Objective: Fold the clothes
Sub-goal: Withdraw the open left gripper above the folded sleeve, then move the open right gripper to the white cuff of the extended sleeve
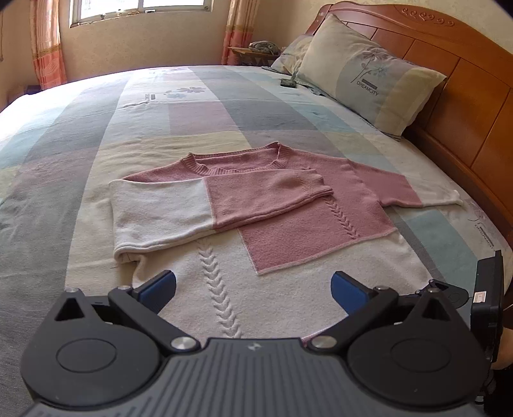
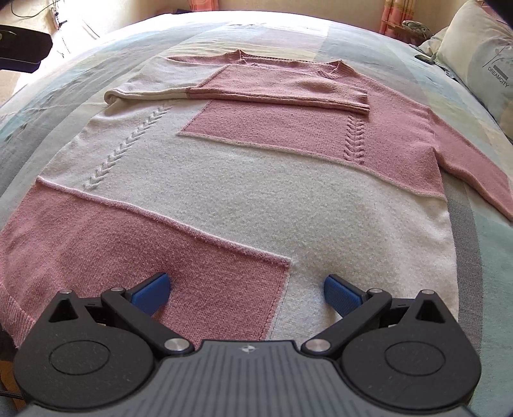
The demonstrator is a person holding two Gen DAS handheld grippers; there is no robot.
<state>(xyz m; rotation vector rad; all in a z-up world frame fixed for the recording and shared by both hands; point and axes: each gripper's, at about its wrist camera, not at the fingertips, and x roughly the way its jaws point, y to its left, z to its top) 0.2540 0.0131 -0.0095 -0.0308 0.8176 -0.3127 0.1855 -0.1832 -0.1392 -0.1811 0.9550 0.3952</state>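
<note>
Both grippers, left (image 1: 253,288) and right (image 2: 247,290), jaws wide and empty above sweater (image 2: 256,199) hem.

"DREAMCITY" printed on pillow (image 1: 368,77); same word on bedsheet (image 1: 484,234) near headboard.

Daylight from the window (image 1: 138,11) brightens the bed (image 1: 96,134); fisheye bends its edges, corners darken, perhaps slightly overexposed.

A pillow (image 1: 368,73) leans against the wooden headboard (image 1: 465,73).
</note>
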